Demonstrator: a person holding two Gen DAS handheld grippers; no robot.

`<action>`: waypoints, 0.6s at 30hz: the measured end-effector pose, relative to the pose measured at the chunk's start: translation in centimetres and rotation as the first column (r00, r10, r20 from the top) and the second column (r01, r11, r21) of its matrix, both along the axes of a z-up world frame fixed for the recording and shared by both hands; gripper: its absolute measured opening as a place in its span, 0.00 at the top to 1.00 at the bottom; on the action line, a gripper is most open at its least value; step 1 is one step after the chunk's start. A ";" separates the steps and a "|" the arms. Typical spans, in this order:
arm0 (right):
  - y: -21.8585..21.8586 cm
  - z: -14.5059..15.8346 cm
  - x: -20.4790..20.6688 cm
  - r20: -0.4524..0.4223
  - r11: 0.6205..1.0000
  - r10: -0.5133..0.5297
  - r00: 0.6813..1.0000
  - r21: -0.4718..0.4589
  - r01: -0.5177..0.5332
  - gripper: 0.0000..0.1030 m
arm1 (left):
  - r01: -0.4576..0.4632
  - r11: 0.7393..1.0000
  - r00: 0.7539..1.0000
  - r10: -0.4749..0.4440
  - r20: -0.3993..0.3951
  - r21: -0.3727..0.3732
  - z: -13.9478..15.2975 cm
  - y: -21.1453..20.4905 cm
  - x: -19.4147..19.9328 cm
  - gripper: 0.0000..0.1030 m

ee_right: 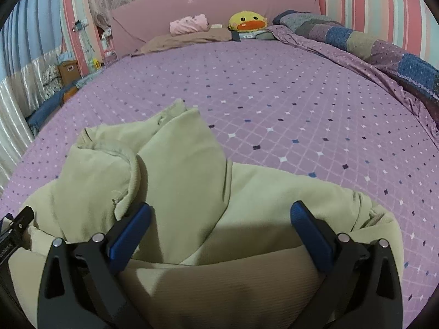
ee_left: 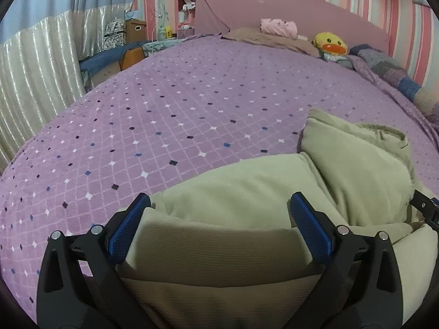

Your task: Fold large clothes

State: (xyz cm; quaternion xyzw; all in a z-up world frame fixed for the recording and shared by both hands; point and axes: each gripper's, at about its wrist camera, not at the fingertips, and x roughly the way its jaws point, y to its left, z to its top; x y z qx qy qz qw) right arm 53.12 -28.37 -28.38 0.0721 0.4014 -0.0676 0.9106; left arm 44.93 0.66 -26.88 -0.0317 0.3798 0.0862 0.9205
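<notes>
A pale green, thick garment (ee_left: 247, 200) lies bunched at the near edge of the purple bedspread (ee_left: 164, 115). Its ribbed hem (ee_left: 214, 257) lies between the fingers of my left gripper (ee_left: 219, 208), which is open just above the cloth. In the right wrist view the same garment (ee_right: 178, 170) shows with its hood folded over. My right gripper (ee_right: 221, 213) is open over the ribbed hem (ee_right: 219, 288). Each gripper's edge shows at the side of the other's view.
The purple bedspread (ee_right: 288, 104) stretches far ahead. A yellow duck plush (ee_right: 248, 22), a pink cloth (ee_right: 189, 24) and a brown pillow (ee_right: 186, 39) lie by the pink headboard (ee_right: 214, 2). A patchwork quilt (ee_right: 384, 52) lies along the right edge. Boxes (ee_left: 134, 30) and curtains stand left of the bed.
</notes>
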 end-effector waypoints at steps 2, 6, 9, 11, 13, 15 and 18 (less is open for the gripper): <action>0.4 -0.1 0.6 -0.039 0.999 -0.005 0.999 -0.032 0.004 0.01 | -0.009 0.999 0.999 0.011 -0.052 0.047 -0.4 -0.6 0.8 0.03; 0.9 -0.2 0.9 -0.092 0.998 -0.007 0.996 -0.068 0.001 0.01 | -0.001 0.997 0.992 0.011 -0.125 0.078 -0.6 -0.9 1.3 0.03; 1.2 0.1 -0.1 -0.153 0.995 0.012 0.988 -0.095 -0.027 0.02 | 0.047 0.997 0.983 -0.034 -0.182 0.066 -0.1 -0.6 0.7 0.03; 1.8 0.9 -1.5 -0.204 0.986 0.058 0.977 -0.141 -0.088 0.02 | 0.090 0.992 0.978 -0.070 -0.199 0.093 1.0 -0.9 -1.1 0.05; 1.4 3.8 -4.9 -0.134 0.988 0.083 0.987 -0.119 -0.099 0.02 | 0.074 0.988 0.987 -0.053 -0.154 0.132 3.3 -1.0 -4.2 0.04; 0.4 7.5 -10.3 0.049 0.992 0.120 0.992 -0.050 -0.117 0.02 | 0.096 0.992 0.993 -0.090 -0.071 0.084 6.4 -0.7 -9.0 0.03; -0.9 11.0 -16.9 0.166 0.996 0.078 0.983 0.029 -0.084 0.02 | 0.095 0.994 0.995 -0.095 0.005 0.045 10.1 0.3 -15.5 0.03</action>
